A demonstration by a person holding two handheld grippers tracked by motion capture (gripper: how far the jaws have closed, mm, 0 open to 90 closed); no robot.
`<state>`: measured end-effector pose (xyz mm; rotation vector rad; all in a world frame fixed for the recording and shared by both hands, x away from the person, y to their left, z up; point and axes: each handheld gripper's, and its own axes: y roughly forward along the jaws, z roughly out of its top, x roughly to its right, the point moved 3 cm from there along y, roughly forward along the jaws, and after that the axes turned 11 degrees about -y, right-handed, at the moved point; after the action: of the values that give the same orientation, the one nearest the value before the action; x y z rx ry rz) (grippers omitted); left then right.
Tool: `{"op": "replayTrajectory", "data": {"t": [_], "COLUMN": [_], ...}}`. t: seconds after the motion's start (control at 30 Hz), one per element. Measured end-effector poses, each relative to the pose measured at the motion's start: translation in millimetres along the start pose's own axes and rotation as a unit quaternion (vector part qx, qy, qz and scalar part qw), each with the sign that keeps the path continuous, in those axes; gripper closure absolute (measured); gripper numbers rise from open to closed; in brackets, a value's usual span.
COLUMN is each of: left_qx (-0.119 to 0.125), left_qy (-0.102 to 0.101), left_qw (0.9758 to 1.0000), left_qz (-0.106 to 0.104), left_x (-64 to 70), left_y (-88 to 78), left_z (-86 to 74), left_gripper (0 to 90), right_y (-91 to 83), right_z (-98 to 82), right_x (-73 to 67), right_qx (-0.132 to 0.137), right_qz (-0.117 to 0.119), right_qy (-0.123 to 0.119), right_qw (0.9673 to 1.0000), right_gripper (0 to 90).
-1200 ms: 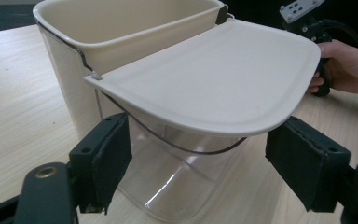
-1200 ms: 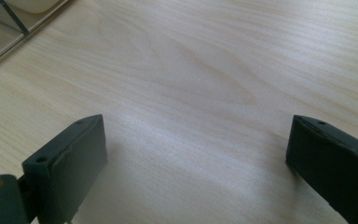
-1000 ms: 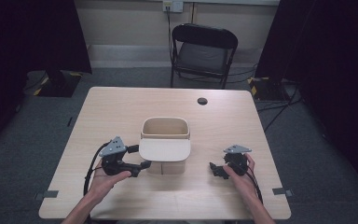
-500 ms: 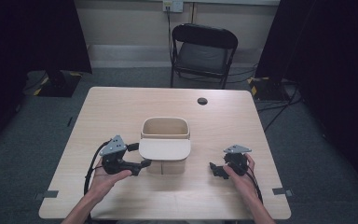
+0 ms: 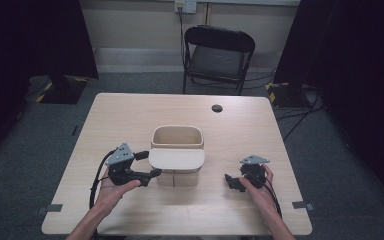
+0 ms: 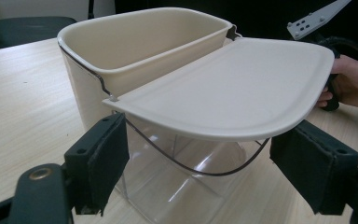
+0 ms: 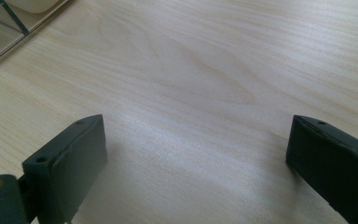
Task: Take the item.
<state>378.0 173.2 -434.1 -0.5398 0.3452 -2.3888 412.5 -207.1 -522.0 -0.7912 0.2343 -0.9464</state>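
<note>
Cream bin (image 5: 177, 138) sits mid-table (image 5: 130, 115), lid (image 5: 176, 159) swung open flat toward the person, clear base under it. Left gripper (image 5: 152, 175) at the bin's 8 o'clock, jaws spread wide, tips just beside the clear base below the lid; in the left gripper view the lid (image 6: 233, 88) hangs over the gap between the jaws, no contact seen. Right gripper (image 5: 228, 181) at the bin's 4 o'clock, well apart from it, jaws wide over bare table, holding nothing. Small black disc (image 5: 217, 108) at 1 o'clock near the far edge.
</note>
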Motion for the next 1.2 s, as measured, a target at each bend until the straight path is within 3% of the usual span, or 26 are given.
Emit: {"op": "replayTrajectory", "data": {"t": [0.43, 1.2], "left_qx": [0.000, 0.006], "left_qy": [0.006, -0.002], "left_qw": [1.0000, 0.9999], "left_qz": [-0.006, -0.014], "left_x": [0.1, -2.6], "left_y": [-1.1, 0.5], "left_z": [2.6, 7.9], "left_gripper": [20.7, 20.5], "right_y": [0.0, 0.1], "right_z": [0.0, 0.0], "right_x": [0.0, 0.1], "right_qx": [0.000, 0.001], "right_qz": [0.000, 0.000], "right_qy": [0.000, -0.001], "right_qw": [1.0000, 1.0000], "right_gripper": [4.5, 4.4]}}
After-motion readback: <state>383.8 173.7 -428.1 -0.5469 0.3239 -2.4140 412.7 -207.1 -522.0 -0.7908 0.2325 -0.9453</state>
